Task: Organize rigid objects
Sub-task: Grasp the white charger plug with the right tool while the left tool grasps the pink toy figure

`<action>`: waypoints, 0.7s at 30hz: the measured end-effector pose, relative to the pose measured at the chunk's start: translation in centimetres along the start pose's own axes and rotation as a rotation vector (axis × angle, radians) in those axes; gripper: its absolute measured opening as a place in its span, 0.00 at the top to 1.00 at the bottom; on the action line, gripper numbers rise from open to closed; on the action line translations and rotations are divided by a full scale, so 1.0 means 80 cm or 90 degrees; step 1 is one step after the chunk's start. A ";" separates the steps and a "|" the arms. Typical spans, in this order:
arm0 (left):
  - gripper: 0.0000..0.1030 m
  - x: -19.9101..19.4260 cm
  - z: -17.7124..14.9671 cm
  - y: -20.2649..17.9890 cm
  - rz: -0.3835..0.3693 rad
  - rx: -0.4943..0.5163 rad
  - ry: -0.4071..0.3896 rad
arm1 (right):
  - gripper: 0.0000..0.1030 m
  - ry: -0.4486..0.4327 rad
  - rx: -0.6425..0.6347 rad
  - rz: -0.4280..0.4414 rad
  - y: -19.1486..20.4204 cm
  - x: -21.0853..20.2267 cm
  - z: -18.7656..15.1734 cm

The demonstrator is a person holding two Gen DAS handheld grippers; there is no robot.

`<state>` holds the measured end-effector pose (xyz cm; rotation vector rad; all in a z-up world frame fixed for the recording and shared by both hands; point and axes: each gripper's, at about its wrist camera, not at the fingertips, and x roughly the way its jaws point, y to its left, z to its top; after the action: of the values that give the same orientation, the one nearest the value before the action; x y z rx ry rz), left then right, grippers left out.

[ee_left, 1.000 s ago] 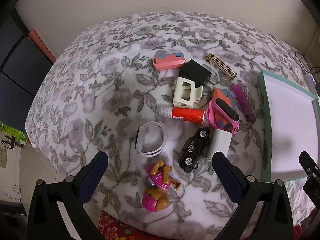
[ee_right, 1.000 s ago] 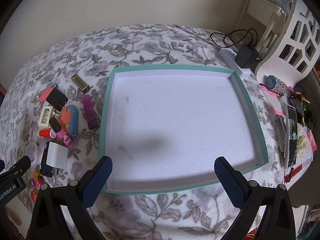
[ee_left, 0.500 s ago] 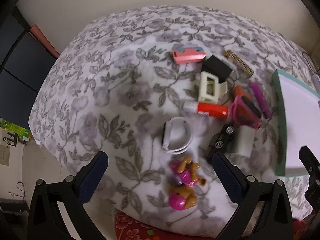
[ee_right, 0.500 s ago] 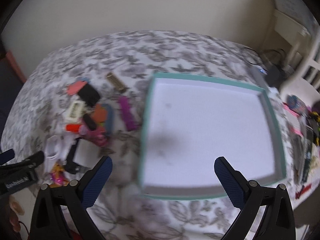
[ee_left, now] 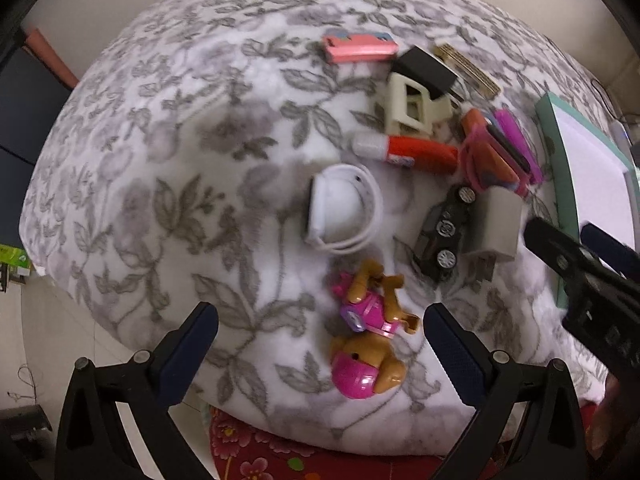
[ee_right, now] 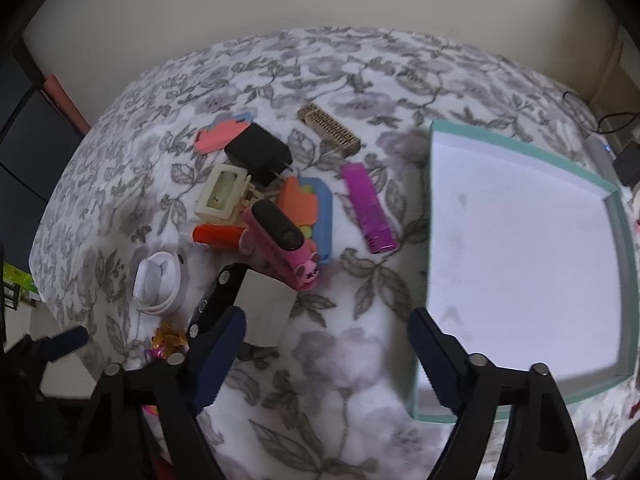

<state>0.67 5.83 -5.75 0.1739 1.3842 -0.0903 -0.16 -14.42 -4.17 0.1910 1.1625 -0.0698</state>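
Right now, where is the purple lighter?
In the right wrist view the purple lighter lies on the floral blanket, between the orange-and-blue case on its left and the teal-rimmed tray on its right, touching neither.

blanket (ee_left: 168, 168): soft, fuzzy cloth, matt, printed with grey leaves and flowers
tray (ee_right: 622, 216): smooth matt teal rim, flat white floor, looks like card or plastic
toy dog (ee_left: 366, 344): glossy hard plastic, pink and tan
toy car (ee_left: 444, 232): shiny black plastic, silvery wheels
white band (ee_left: 340, 210): smooth, rubbery, faintly glossy
glue stick (ee_left: 408, 152): slick red plastic, frosted cap
purple lighter (ee_right: 370, 208): glossy translucent plastic
left tool (ee_left: 320, 340): matt black frame, dark blue rubbery pads
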 end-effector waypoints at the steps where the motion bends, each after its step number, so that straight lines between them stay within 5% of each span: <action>1: 0.01 0.002 0.000 -0.003 0.000 0.005 0.003 | 0.23 0.004 0.001 0.007 0.003 0.004 0.001; 4: 0.02 0.005 -0.002 -0.011 -0.003 0.018 0.011 | 0.26 0.014 0.001 0.026 0.008 0.010 0.002; 7: 0.19 0.010 -0.004 -0.018 -0.007 0.027 0.027 | 0.27 0.024 -0.008 0.035 0.017 0.016 0.003; 11: 0.20 0.018 -0.009 -0.028 -0.017 0.033 0.049 | 0.35 0.029 -0.013 0.042 0.022 0.021 0.003; 15: 0.46 0.020 -0.013 -0.041 -0.028 0.044 0.053 | 0.49 0.037 -0.007 0.070 0.025 0.022 0.004; 17: 0.50 0.022 -0.014 -0.047 -0.039 0.047 0.055 | 0.58 0.042 -0.011 0.072 0.030 0.019 0.003; 21: 0.62 0.028 -0.014 -0.057 -0.051 0.057 0.051 | 0.59 0.051 -0.016 0.077 0.033 0.022 0.002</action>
<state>-0.73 1.61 -8.43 0.1992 1.4677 -0.2146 1.11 -11.77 -5.39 0.2435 1.2283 0.0603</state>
